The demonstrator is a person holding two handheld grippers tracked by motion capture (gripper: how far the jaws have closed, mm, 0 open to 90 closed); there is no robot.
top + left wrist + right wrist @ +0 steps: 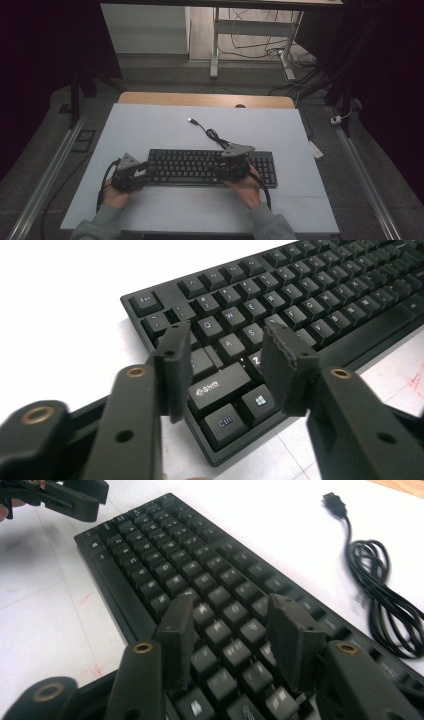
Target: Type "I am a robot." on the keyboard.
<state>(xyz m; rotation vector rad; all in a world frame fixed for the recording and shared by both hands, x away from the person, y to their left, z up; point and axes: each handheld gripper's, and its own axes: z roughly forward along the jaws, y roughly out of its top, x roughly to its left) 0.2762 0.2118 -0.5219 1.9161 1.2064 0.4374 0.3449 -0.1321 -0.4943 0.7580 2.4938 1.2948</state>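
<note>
White tabletop [165, 125] bears the keyboard [200, 167] beneath both open, empty tongs [225, 347] [232, 625].

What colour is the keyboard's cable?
Black. The cable shows best in the right gripper view, coiled beside the keyboard.

Plenty of open white mat [165, 127] behind and left of the keyboard [200, 165], plus a bare strip in front of it. Main snag: the coiled cable [385, 615] and its USB plug [191, 120] lying behind the keyboard's right half.
</note>
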